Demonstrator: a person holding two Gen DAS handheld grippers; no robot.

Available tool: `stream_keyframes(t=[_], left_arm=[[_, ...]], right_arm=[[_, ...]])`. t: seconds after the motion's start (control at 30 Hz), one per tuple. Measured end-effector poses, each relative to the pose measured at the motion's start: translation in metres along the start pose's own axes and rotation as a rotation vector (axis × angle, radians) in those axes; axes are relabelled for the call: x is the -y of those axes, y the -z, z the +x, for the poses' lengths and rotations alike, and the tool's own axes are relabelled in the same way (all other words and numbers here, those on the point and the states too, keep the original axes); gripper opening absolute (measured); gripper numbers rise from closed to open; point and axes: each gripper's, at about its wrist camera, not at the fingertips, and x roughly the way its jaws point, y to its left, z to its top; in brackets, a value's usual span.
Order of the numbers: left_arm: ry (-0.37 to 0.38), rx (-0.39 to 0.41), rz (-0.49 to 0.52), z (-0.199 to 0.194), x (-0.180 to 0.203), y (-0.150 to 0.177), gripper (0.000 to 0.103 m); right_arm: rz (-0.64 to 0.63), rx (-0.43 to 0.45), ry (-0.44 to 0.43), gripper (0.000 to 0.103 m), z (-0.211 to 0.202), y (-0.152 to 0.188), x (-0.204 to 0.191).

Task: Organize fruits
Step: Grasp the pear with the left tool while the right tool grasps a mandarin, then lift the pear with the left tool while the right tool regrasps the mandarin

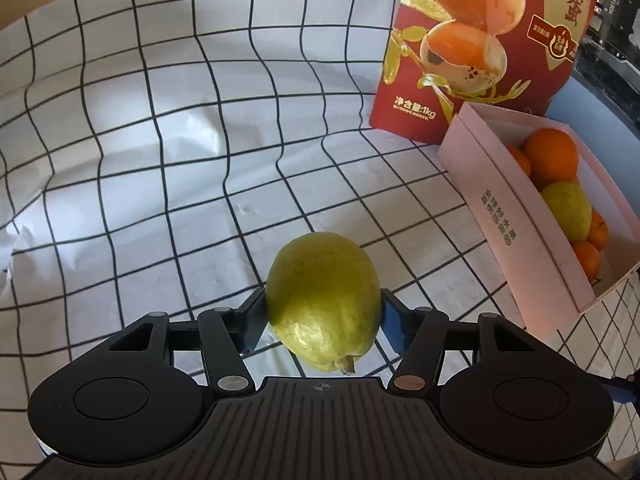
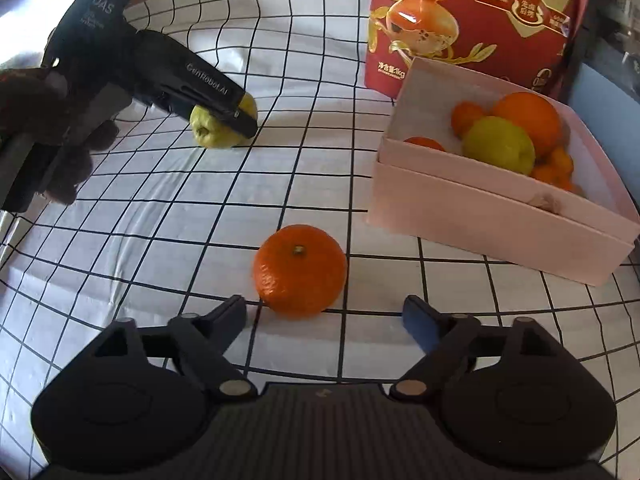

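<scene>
My left gripper point(image 1: 323, 308) is shut on a yellow-green guava point(image 1: 323, 300), its stem end toward the camera. The right wrist view shows the same guava point(image 2: 212, 130) in the left gripper point(image 2: 240, 118), low at the checked cloth. My right gripper point(image 2: 324, 314) is open, just short of a loose mandarin point(image 2: 300, 270) that lies between its fingers' line on the cloth. A pink box point(image 2: 480, 216) at the right holds several oranges and one guava point(image 2: 498, 144); it also shows in the left wrist view point(image 1: 504, 216).
A red printed bag point(image 2: 472, 20) stands right behind the pink box; it also shows in the left wrist view point(image 1: 472, 40). A white cloth with a black grid point(image 1: 160, 140) covers the table, wrinkled at the left. A gloved hand point(image 2: 52, 112) holds the left gripper.
</scene>
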Motion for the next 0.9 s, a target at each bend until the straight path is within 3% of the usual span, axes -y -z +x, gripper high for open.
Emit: stream_keyframes(t=[0.13,0.5,0.63,0.9], left_arm=[[-0.002,-0.004,-0.048,-0.001,-0.002,0.001,0.064],[0.007,0.024,-0.097,-0.016,-0.005,0.016,0.064],[-0.017,0.029,-0.094,-0.027,0.001,0.028,0.064],[0.015,0.028,-0.161,-0.059,0.011,0.062,0.064]], right_arm=[[-0.002,0.008,0.006,0.103,0.002,0.005,0.000],[-0.006,0.039,0.006,0.103,0.002,0.009,0.000],[-0.027,0.045,-0.010,0.103,0.001,0.011,0.001],[-0.052,0.058,-0.030,0.103,-0.001,0.014,0.002]])
